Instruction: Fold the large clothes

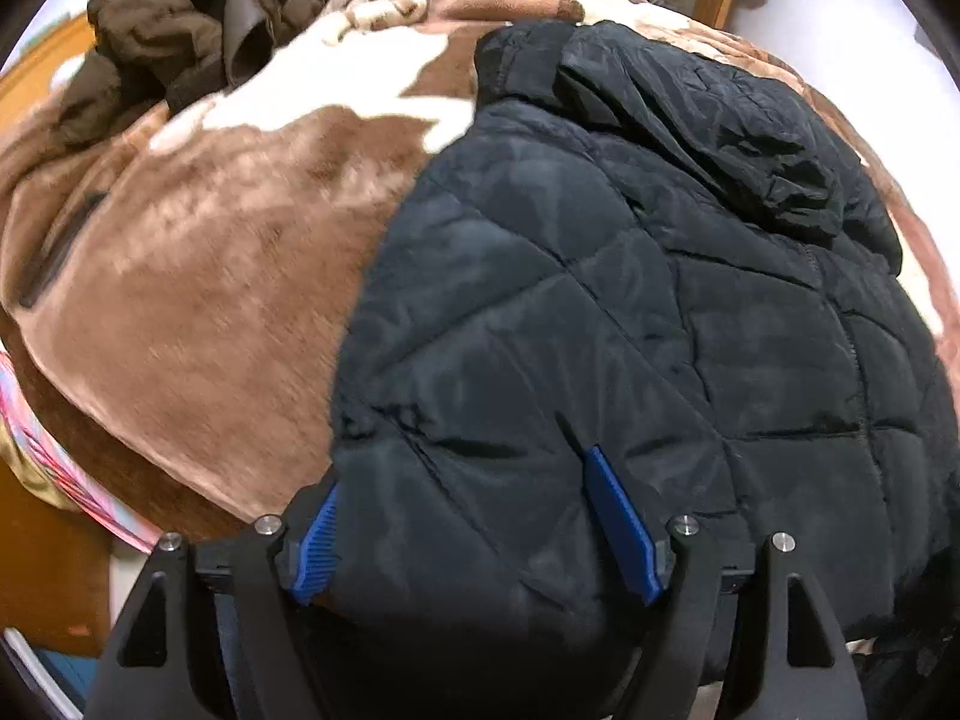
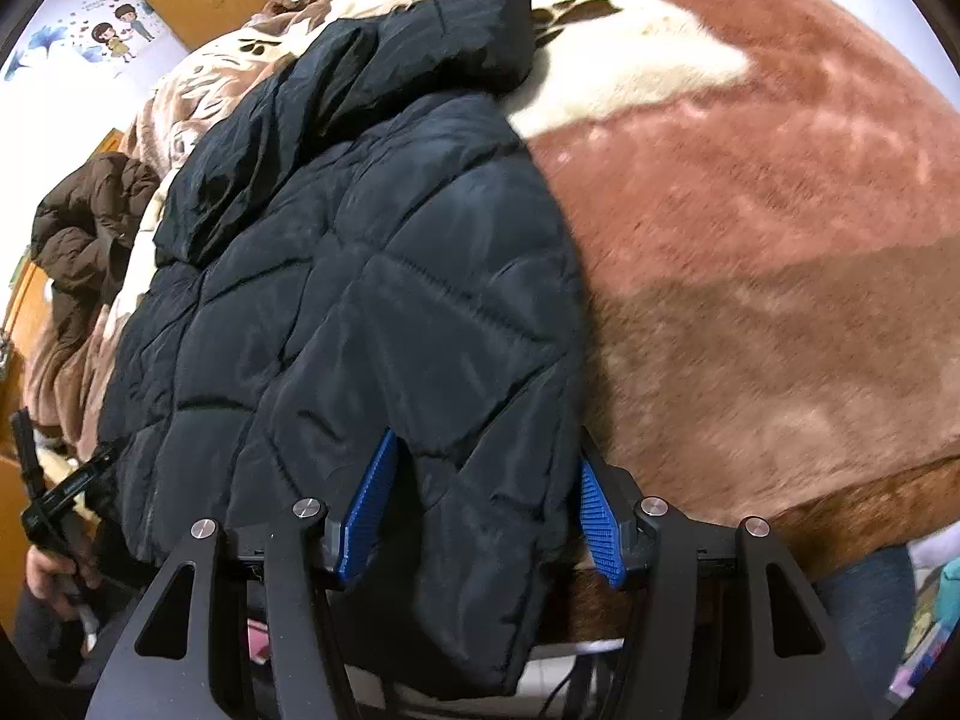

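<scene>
A black quilted puffer jacket (image 1: 630, 312) lies spread on a bed covered by a plush brown-and-cream blanket (image 1: 198, 276). Nothing here serves as a container; the blanket is the only bearing surface, with the jacket on top of it. In the left wrist view the jacket fills the frame from 12 o'clock round to 6 o'clock, its hood crumpled near 1 o'clock and its hem hanging toward the camera. The shell is smooth, slightly shiny fabric stitched into diamond panels, puffed between the seams. The blanket is deep-piled and fuzzy, with large cream patches on reddish brown.

The left gripper (image 1: 474, 516) stands wide, its ribbed blue pads on either side of a bulge of the jacket's hem; whether the pads press on the fabric cannot be told. The right gripper (image 2: 480, 504) is likewise spread wide at 6 o'clock in its own view, with a fold of the jacket's lower corner (image 2: 462, 540) drooping between the blue pads; the right pad sits at the fabric's edge, the left just beside a crease.

A second, brown padded coat (image 1: 180, 24) lies bunched on the blanket at 11 o'clock in the left view. At 8 o'clock in the right view a person's hand (image 2: 51, 573) holds the other tool's black handle
</scene>
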`<state>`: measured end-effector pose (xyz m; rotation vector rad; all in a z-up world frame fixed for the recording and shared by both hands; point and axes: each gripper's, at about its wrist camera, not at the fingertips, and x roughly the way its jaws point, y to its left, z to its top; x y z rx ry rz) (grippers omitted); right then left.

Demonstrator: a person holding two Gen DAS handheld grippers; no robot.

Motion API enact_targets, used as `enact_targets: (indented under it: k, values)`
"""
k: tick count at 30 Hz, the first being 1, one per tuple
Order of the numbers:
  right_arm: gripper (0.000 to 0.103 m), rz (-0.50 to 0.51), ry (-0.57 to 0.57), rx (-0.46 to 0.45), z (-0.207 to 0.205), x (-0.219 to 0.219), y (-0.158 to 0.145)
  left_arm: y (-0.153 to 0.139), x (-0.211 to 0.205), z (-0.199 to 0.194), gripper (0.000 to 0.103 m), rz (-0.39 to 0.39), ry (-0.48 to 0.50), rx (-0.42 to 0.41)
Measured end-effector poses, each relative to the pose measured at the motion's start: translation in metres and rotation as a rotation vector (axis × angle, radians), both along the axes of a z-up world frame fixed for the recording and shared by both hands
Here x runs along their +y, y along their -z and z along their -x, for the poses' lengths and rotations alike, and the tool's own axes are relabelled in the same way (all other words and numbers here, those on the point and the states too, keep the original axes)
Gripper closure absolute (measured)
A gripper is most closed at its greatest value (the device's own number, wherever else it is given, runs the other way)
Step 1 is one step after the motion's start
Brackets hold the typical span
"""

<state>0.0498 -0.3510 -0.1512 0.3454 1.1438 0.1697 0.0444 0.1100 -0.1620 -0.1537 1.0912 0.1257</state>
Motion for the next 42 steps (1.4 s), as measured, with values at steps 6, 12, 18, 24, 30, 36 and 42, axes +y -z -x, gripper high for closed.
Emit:
enact_targets:
  k: [6,12,18,24,30,36,42]
  values:
    - [0.062,0.018,-0.024,0.007,0.001,0.009,0.000,0.001,-0.014,-0.003,0.039,-0.055,0.032,0.021]
    - [0.085,0.036,-0.043,-0.034,0.005,0.015,-0.018,-0.016,-0.035,0.005,0.080,-0.158,0.108,-0.020]
    - [0.089,0.002,-0.070,-0.097,0.012,0.018,-0.047,-0.051,-0.037,0.018,0.087,-0.117,0.138,-0.100]
    - [0.089,-0.038,-0.105,-0.160,0.021,0.019,-0.081,-0.087,-0.043,0.031,0.088,-0.071,0.180,-0.181]
    - [0.089,-0.083,-0.114,-0.229,0.035,0.012,-0.115,-0.126,-0.017,0.038,0.088,0.037,0.150,-0.268]
    - [0.089,-0.135,-0.083,-0.258,0.039,-0.001,-0.127,-0.140,0.007,0.040,0.088,0.154,0.104,-0.299]
    - [0.090,-0.184,-0.047,-0.301,0.006,-0.008,-0.143,-0.156,0.006,0.008,0.088,0.171,0.102,-0.331]
